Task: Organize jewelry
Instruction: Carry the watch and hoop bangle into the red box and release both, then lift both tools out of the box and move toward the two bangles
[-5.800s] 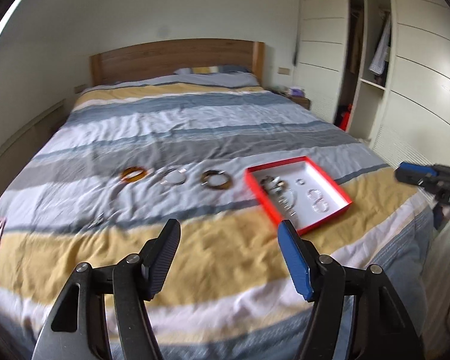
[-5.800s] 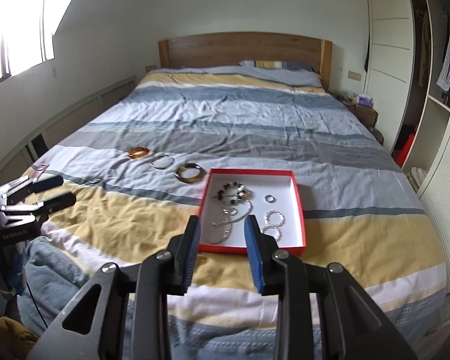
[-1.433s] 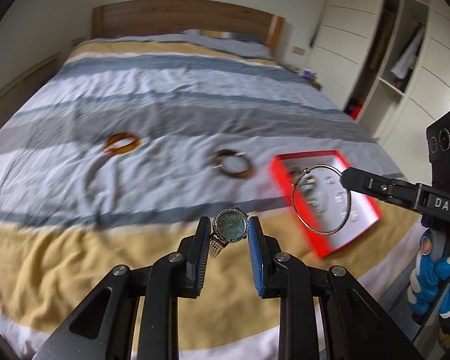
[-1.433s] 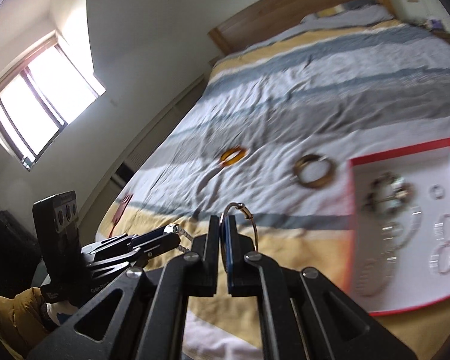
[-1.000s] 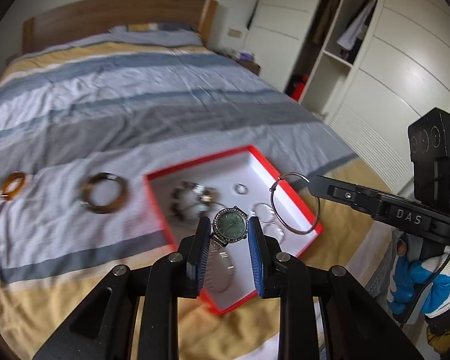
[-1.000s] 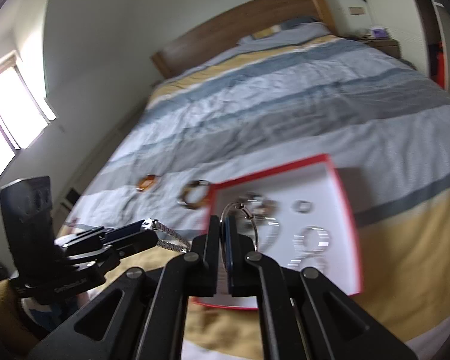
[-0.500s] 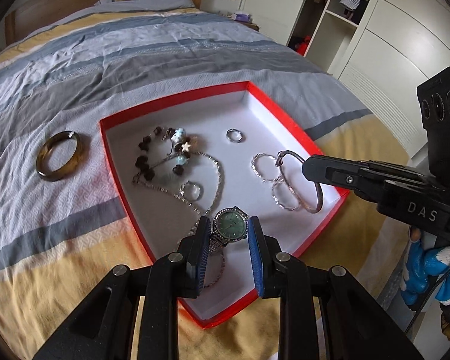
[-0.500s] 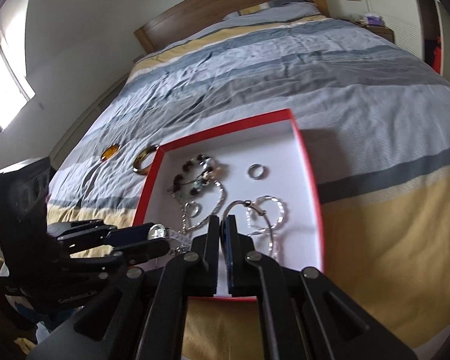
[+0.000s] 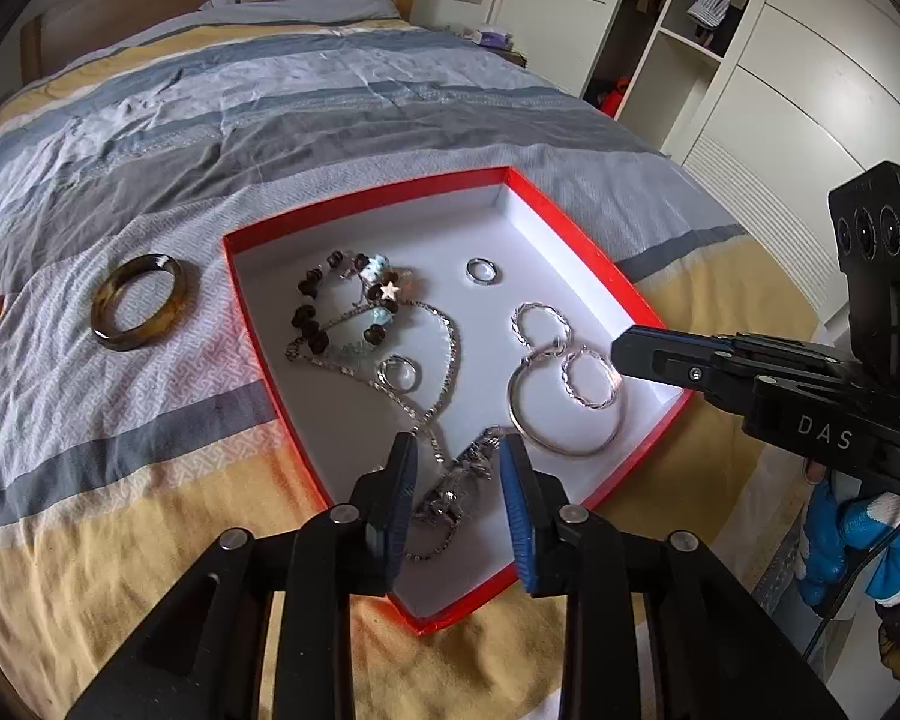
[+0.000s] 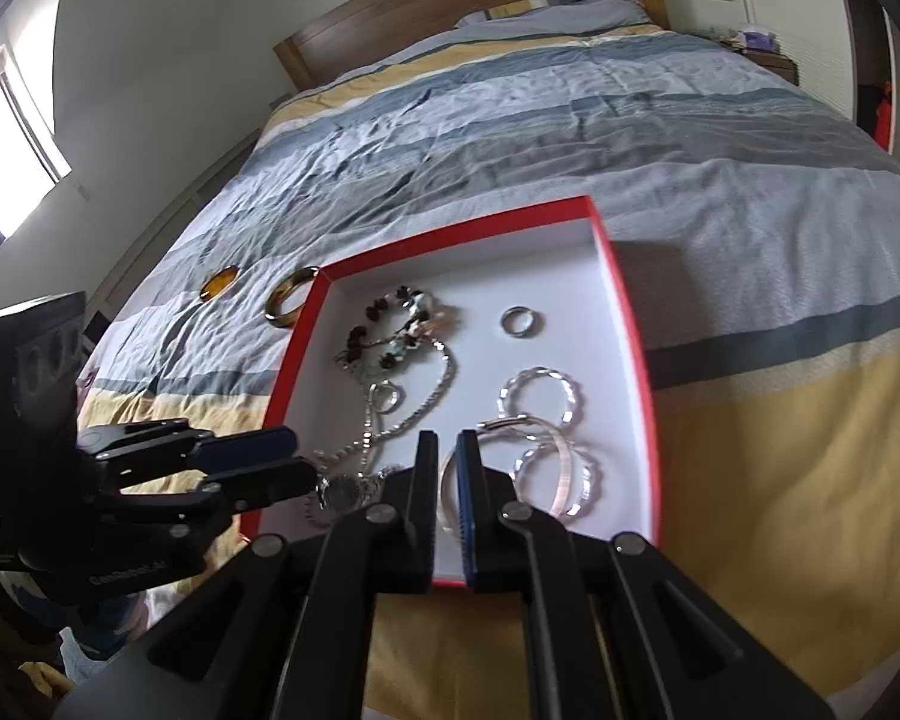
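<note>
On a striped bed, the left gripper [image 9: 457,474] hangs with fingers spread over a silver wristwatch [image 9: 450,495] lying in the red-rimmed white jewelry box [image 9: 576,240]. The right gripper [image 10: 447,480], jaws slightly parted, straddles a thin silver bangle [image 9: 561,405] resting inside. Two amber bangles lie outside.

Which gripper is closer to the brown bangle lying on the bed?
Left. The left gripper hovers over the red box's near corner, on the brown bangle's side. The right gripper is across the box, farther away.
</note>
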`<state>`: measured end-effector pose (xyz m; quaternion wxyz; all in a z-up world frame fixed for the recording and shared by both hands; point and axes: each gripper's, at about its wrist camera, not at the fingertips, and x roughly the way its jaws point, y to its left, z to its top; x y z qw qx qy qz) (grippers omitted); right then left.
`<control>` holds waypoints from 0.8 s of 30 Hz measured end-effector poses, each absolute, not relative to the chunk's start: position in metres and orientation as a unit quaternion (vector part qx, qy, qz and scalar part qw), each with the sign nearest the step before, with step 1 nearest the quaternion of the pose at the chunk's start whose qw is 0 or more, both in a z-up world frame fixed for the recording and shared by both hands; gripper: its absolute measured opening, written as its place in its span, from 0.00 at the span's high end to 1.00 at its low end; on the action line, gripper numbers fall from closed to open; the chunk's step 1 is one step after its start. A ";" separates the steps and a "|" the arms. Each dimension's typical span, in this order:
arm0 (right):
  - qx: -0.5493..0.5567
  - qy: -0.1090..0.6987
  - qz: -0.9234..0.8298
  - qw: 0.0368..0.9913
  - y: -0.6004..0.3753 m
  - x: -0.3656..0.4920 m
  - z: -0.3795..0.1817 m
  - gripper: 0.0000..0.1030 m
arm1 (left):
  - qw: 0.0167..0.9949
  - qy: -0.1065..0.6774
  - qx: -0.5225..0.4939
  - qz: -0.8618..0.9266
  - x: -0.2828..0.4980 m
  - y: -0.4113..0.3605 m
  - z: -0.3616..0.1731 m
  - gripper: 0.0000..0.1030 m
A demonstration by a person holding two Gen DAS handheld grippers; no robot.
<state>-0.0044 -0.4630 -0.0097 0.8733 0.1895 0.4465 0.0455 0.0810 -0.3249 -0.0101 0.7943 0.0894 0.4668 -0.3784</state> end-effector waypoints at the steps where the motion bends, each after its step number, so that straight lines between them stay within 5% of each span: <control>1: 0.189 0.447 0.042 0.874 -0.464 -0.005 -0.008 0.93 | 0.795 0.466 0.087 -0.377 0.080 -0.324 -0.009 0.71; 8: 0.184 0.438 0.022 0.880 -0.465 -0.017 0.009 0.92 | 0.804 0.458 0.074 -0.372 0.073 -0.308 0.008 0.64; 13: 0.179 0.429 0.009 0.885 -0.459 -0.027 0.025 0.76 | 0.817 0.445 0.064 -0.361 0.062 -0.289 0.025 0.54; 24: 0.167 0.410 -0.004 0.897 -0.428 -0.061 0.058 0.74 | 0.847 0.416 0.039 -0.328 0.025 -0.229 0.058 0.42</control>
